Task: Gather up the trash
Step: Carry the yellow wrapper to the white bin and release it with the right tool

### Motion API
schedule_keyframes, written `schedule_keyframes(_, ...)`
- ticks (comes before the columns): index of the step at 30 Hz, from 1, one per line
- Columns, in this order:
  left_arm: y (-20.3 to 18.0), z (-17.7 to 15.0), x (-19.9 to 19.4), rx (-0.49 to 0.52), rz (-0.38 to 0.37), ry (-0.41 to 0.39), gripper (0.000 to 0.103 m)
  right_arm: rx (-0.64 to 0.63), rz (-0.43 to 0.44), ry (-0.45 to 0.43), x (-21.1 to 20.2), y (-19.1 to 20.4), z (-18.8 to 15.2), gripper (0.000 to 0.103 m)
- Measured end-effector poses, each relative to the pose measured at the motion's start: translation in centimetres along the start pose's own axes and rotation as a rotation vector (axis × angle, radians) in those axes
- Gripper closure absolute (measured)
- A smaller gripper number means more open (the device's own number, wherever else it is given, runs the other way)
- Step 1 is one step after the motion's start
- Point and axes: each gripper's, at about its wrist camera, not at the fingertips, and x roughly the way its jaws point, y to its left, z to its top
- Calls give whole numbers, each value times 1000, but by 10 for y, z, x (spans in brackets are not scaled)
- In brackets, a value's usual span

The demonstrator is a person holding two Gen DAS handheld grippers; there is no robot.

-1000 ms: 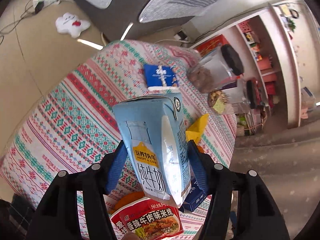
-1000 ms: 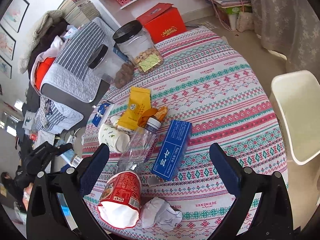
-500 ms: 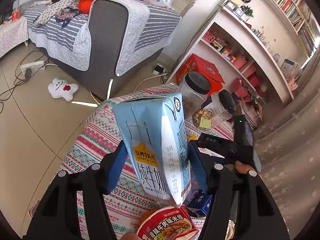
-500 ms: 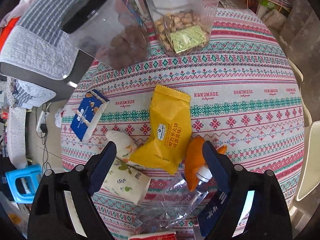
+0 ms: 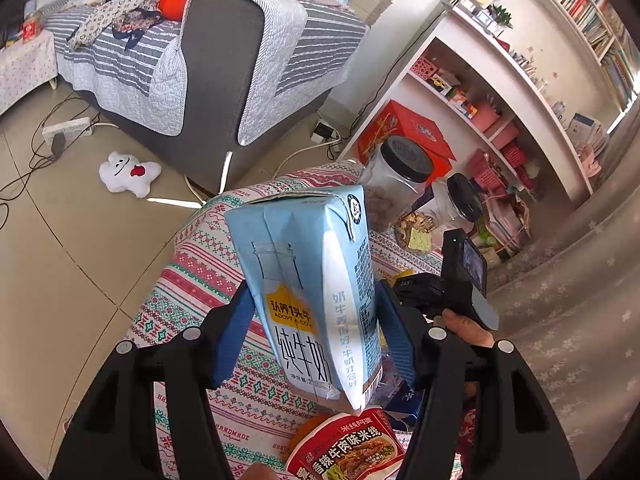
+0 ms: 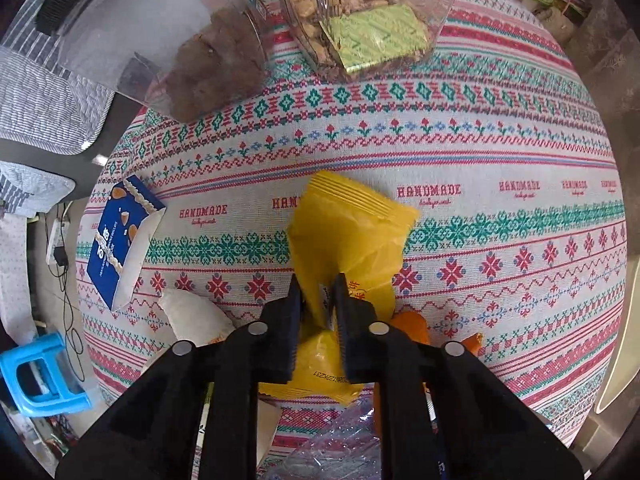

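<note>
Pinching the yellow snack packet [image 6: 352,232] between the closed pads of the right gripper [image 6: 318,300], jaws just having been closing, with the packet crumpled between them and its sealed top edge standing up off the patterned tablecloth [image 6: 500,152] of the round bench. Pointing steeply down at the cloth. Lying just beside the packet on the right, an orange wrapper [image 6: 412,326]; lying below it near the lower edge, a crushed clear plastic bottle [image 6: 340,440]. Resting to the left, a white crumpled wrapper [image 6: 196,314], and farther left near the bench edge, a blue snack box [image 6: 120,240]. Standing at the far side of the bench, two clear jars: one with dark brown pieces [image 6: 172,52], one with pale nuts and a green-gold packet [image 6: 368,20]. Showing beyond the bench edge on the floor, a blue plastic stool [image 6: 36,376].

Gripping a light blue milk carton [image 5: 312,300] in the left gripper [image 5: 314,336], blue pads pressing both of its narrow sides, carton raised clear above the bench and tilted. Showing under it, the red lid of an instant rice-noodle cup [image 5: 352,448]. Appearing to the right, a hand [image 5: 464,326] around the black handle of the other gripper, with a small camera screen above it. Sitting farther off on the floor, a white plush toy [image 5: 128,172], then a grey sofa with a striped cover [image 5: 224,76], and a white shelf unit [image 5: 520,80] with books and pink baskets.
</note>
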Motion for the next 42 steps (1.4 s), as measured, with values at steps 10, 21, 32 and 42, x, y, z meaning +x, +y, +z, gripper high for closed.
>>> schedule_keyframes(10, -16, 0, -1, 44, 0, -61, 43, 9, 160, -317, -111, -31, -30, 93)
schedule_keyframes(21, -54, -13, -3, 121, -48, -113, 43, 51, 152, -670, -204, -86, -87, 93)
schedule_keyframes(32, -93, -35, -3, 197, -91, -142, 43, 258, -139, -894, -254, -197, -146, 93)
schedule_keyframes(42, -133, -64, 3, 307, -95, -145, 43, 452, -446, -781, -214, -310, -150, 88)
